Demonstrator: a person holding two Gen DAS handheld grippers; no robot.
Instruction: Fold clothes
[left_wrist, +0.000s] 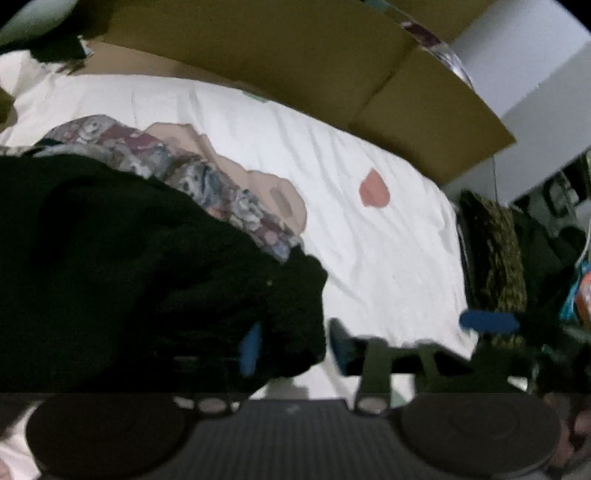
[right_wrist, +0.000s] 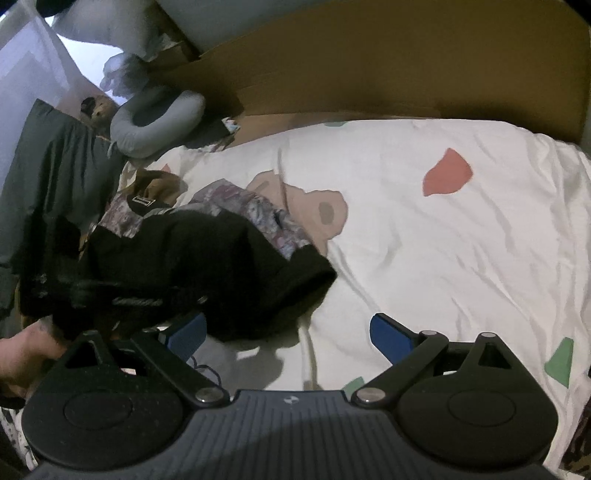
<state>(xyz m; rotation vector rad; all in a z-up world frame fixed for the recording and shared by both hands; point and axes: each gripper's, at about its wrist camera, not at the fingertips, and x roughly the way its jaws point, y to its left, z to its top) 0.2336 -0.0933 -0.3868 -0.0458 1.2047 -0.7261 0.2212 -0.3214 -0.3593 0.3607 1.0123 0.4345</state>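
A black garment with a floral patterned panel (left_wrist: 129, 258) lies bunched on the white printed bedsheet (left_wrist: 388, 266). In the left wrist view, my left gripper (left_wrist: 295, 349) is shut on a thick fold at the garment's edge, with a blue pad on each side of the cloth. The right wrist view shows the same garment (right_wrist: 221, 266) raised a little and casting a shadow on the sheet. My right gripper (right_wrist: 290, 330) stands wide open just in front of it, its left pad tucked against the hanging edge. One of its blue fingertips (left_wrist: 487, 321) appears in the left wrist view.
A brown cardboard panel (right_wrist: 369, 66) stands along the bed's far side. At the far left lie a grey neck pillow (right_wrist: 159, 118) and a dark grey garment (right_wrist: 48, 177). A hand (right_wrist: 26, 350) shows at the lower left. Camouflage fabric (left_wrist: 502, 251) hangs beyond the bed's right edge.
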